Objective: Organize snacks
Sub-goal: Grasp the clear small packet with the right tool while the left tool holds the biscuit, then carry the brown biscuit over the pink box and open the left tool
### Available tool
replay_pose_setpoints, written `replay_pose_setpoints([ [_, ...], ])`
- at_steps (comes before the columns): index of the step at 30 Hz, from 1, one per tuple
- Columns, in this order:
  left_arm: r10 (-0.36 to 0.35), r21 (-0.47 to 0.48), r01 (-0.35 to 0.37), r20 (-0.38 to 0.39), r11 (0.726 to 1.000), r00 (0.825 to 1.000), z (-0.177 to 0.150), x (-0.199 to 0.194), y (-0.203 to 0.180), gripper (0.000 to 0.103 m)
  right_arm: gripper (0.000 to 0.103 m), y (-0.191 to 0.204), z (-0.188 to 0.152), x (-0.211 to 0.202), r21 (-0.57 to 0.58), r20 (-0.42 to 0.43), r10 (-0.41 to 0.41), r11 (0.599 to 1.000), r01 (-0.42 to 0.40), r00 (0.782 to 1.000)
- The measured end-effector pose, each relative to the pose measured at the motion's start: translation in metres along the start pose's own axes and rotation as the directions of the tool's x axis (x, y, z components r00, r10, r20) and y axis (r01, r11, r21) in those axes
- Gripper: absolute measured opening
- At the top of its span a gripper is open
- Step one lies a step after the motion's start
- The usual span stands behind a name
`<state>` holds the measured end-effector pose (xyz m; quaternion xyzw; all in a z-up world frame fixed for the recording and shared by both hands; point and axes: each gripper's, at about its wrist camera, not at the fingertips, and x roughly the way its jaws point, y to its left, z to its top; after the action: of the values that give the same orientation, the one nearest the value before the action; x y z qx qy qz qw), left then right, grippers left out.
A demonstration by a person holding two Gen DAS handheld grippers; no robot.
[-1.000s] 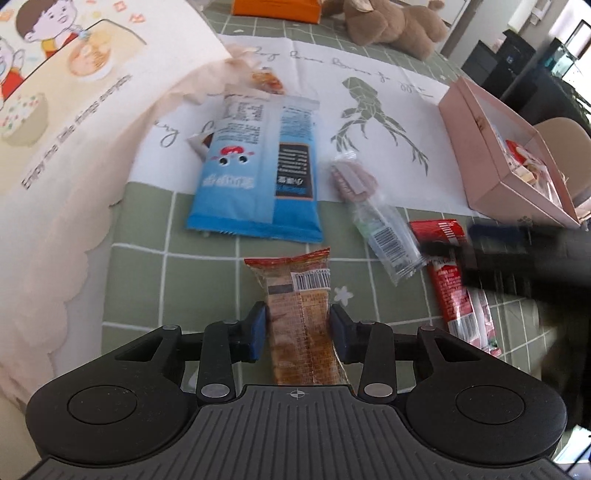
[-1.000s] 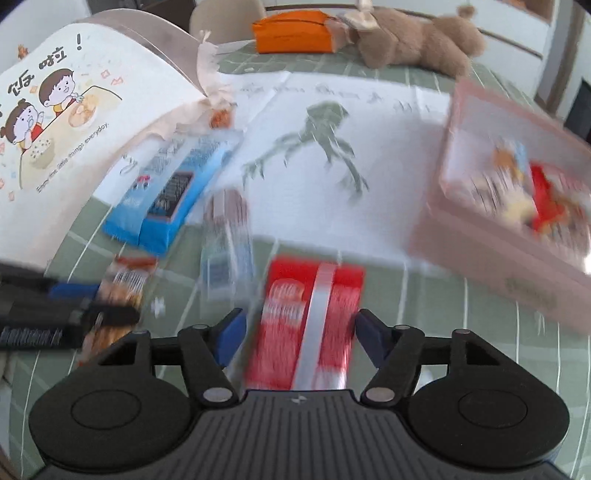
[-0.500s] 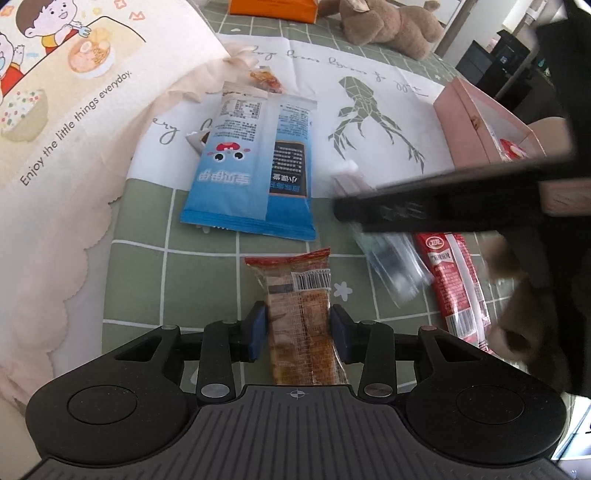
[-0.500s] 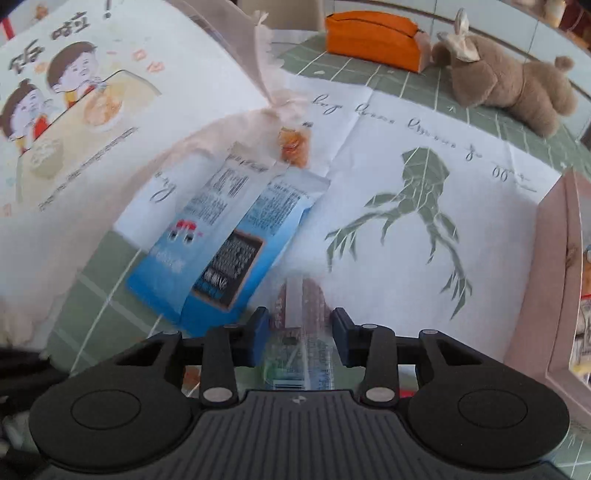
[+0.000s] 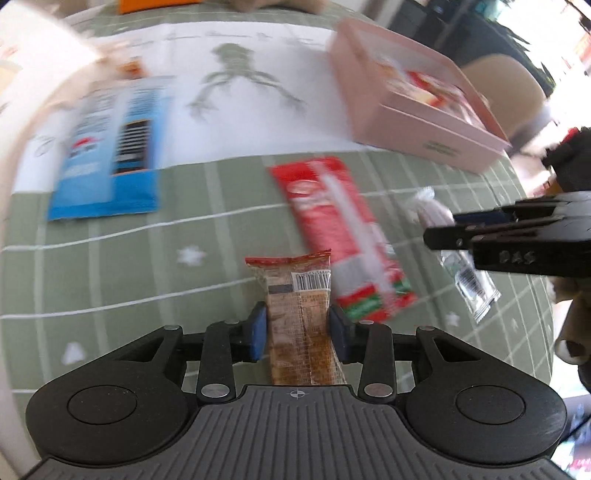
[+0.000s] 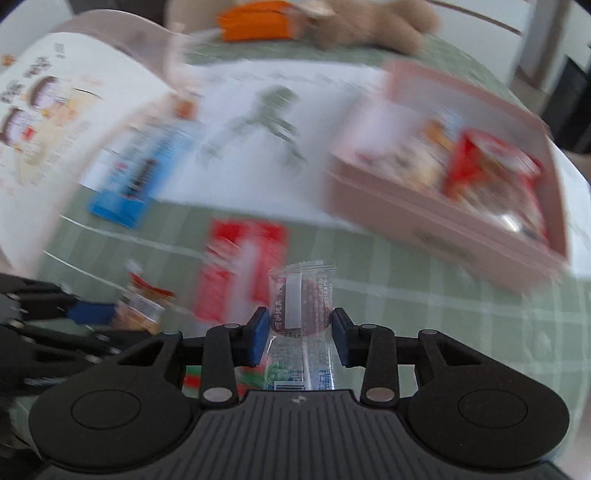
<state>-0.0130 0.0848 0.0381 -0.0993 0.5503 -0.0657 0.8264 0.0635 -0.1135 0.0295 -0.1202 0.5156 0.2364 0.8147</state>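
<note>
My left gripper (image 5: 297,332) is shut on a brown snack bar (image 5: 299,314) in a clear wrapper with a barcode, held above the green checked tablecloth. My right gripper (image 6: 299,338) is shut on a clear-wrapped dark red snack (image 6: 301,306); it also shows in the left wrist view (image 5: 461,273), hanging from the right gripper (image 5: 439,230). A red snack pack (image 5: 340,236) and a blue snack bag (image 5: 107,147) lie on the table. The pink box (image 6: 443,221) with several snacks inside stands at the right.
A white cloth with a green print (image 5: 236,85) lies under the box and the blue bag. A teddy bear (image 6: 373,22) and an orange case (image 6: 255,20) are at the far edge. A big illustrated bag (image 6: 48,103) stands at left.
My right gripper has lifted the clear-wrapped snack and swung right towards the pink box. My left gripper, still holding the brown bar, has also swung right. Both views are motion-blurred.
</note>
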Motion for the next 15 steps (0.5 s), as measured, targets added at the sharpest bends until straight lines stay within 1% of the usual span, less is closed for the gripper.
replay_pose_setpoints([
  [3, -0.007, 0.032, 0.007, -0.01, 0.999, 1.0, 0.003, 0.007, -0.021, 0.04, 0.037, -0.02, -0.022, 0.002, 0.026, -0.017, -0.043, 0.999, 0.043, 0.999],
  [7, 0.02, 0.062, -0.019, -0.017, 0.998, 1.0, 0.008, 0.015, -0.04, 0.041, 0.04, -0.033, -0.042, -0.004, 0.046, 0.026, -0.038, 0.998, 0.037, 0.999],
  [8, 0.028, 0.067, -0.027, -0.021, 0.997, 0.999, 0.009, 0.016, -0.043, 0.041, 0.043, -0.034, -0.044, -0.005, 0.049, 0.036, -0.033, 0.998, 0.031, 0.999],
  [9, 0.035, 0.071, -0.034, -0.024, 0.997, 0.999, 0.008, 0.017, -0.045, 0.042, 0.048, -0.033, -0.047, -0.006, 0.047, 0.043, -0.029, 0.999, 0.027, 0.999],
  [11, 0.053, 0.09, -0.05, -0.028, 0.995, 0.998, 0.009, 0.02, -0.05, 0.042, 0.052, -0.026, -0.051, -0.004, 0.018, 0.055, -0.039, 0.999, 0.038, 0.998],
  [13, 0.068, 0.119, -0.064, -0.026, 0.991, 0.997, 0.007, 0.02, -0.054, 0.042, 0.051, -0.018, -0.055, -0.004, -0.031, 0.07, -0.055, 0.998, 0.057, 0.996],
  [14, 0.073, 0.125, -0.069, -0.026, 0.99, 0.997, 0.006, 0.02, -0.055, 0.042, 0.047, -0.018, -0.055, -0.004, -0.036, 0.068, -0.043, 0.998, 0.045, 0.997],
  [15, 0.077, 0.129, -0.073, -0.027, 0.989, 0.997, 0.004, 0.019, -0.056, 0.042, 0.04, -0.018, -0.055, -0.005, -0.038, 0.066, -0.032, 0.999, 0.035, 0.997],
])
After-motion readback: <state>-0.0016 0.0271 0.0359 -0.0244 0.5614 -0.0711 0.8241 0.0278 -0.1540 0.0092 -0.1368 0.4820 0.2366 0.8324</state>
